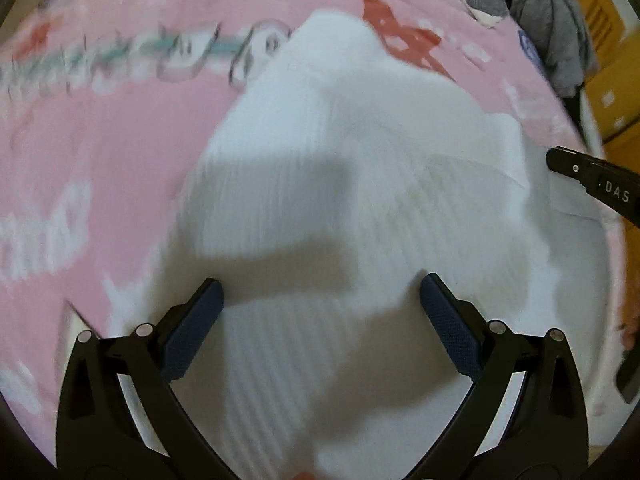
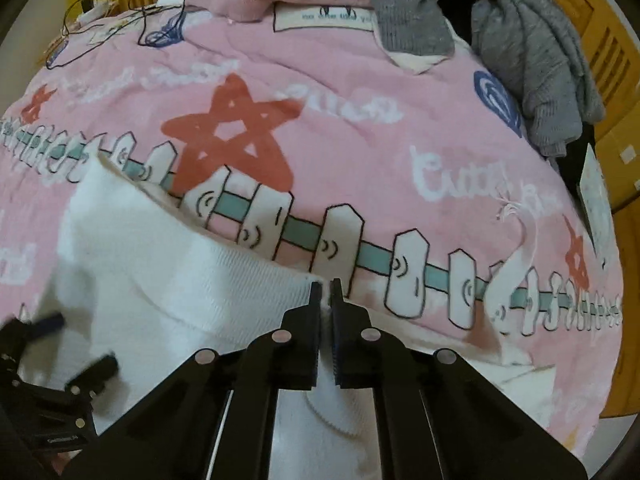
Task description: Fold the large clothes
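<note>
Nearest the lens in the right wrist view, the right gripper [image 2: 326, 286] is seen pressed together on an edge of the white ribbed garment [image 2: 168, 264], a thin fold of the cloth being pinched between its pads. In the left wrist view, the left gripper [image 1: 320, 296] is held spread wide above the same garment [image 1: 340, 184], pointing steeply down at it, with nothing between its pads; whether the cloth is touched by them cannot be told through the blur.

The garment is laid on a pink blanket [image 2: 360, 92] printed with stars and a picket fence. From the pinched edge it stretches away to the left of the right wrist picture, its long side running roughly along the printed fence line, so the bulk of the cloth lies toward the left gripper [image 2: 60, 364], which is seen low in that corner. The middle of the garment is judged to be nearer the left hand, the near edge to belong to the right.

A heap of grey clothes [image 2: 520, 40] is piled at the far right of the blanket, well apart from the garment, and thin dark cords [image 2: 160, 12] are strewn at the far left. Nothing is seen lying across the likely fold path.
</note>
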A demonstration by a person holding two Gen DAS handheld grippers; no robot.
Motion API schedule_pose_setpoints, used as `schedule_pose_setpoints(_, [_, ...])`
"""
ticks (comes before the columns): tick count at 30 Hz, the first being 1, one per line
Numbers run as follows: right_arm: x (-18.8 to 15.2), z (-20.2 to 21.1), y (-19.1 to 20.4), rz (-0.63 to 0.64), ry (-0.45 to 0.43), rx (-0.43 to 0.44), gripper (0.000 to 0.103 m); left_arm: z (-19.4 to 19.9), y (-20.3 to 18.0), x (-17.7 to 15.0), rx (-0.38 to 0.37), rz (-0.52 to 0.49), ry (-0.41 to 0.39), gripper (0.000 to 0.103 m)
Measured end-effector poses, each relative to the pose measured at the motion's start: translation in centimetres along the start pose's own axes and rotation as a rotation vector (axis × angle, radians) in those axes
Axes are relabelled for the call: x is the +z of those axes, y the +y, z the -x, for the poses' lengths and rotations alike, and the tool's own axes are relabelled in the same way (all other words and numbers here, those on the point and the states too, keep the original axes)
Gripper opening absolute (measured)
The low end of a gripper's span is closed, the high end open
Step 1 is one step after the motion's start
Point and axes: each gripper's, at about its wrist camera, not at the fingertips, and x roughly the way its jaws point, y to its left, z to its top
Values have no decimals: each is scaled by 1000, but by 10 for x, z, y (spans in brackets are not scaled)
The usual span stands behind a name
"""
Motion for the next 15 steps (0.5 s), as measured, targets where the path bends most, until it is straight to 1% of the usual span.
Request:
schedule_pose_setpoints(1, [-3, -5, -2, -22, -13, -16, 5, -3, -1, 4, 31, -19, -9, 97])
schedule_pose_setpoints(3, [-9, -16, -8, -50, -5, -55, 9, -8, 4, 11, 31, 6, 23, 97])
schedule_pose_setpoints(4, [-14, -18, -13, -63, 5, -70, 12, -4, 6, 13, 22, 24, 27, 97])
schedule_pose_setpoints(5, [-19, -14, -22, -89, 0, -46, 25, 3, 7, 13, 14, 26, 19, 97])
schedule_pose_setpoints(6, [-23, -6, -30, -109, -24, -30, 39, 12, 8, 12, 3, 23, 9, 97])
schedule_pose_setpoints(7, [-30, 12, -44, -145, -83, -15, 45, 20, 10, 9, -8, 21, 5, 97])
schedule_pose_setpoints(8, [-36, 28, -55, -181, -128, -7, 55, 31, 10, 6, -28, 20, -4, 97])
schedule_pose_setpoints(9, [-51, 54, -77, -265, -198, 25, 57, 45, 8, 0, -57, 19, -31, 97])
schedule_pose_setpoints(11, [-76, 84, -103, -365, -241, 112, 56, 75, -5, -16, -87, -15, -114, 97])
schedule_pose_setpoints(12, [-98, 104, -117, -424, -279, 157, 56, 93, -15, -26, -91, -57, -168, 97])
schedule_pose_setpoints(13, [-119, 119, -124, -453, -264, 173, 56, 109, -24, -38, -89, -97, -214, 97])
schedule_pose_setpoints(14, [-151, 137, -131, -501, -275, 187, 56, 118, -31, -45, -106, -128, -228, 97])
schedule_pose_setpoints(15, [-172, 147, -135, -537, -286, 194, 57, 121, -36, -54, -180, -142, -170, 97])
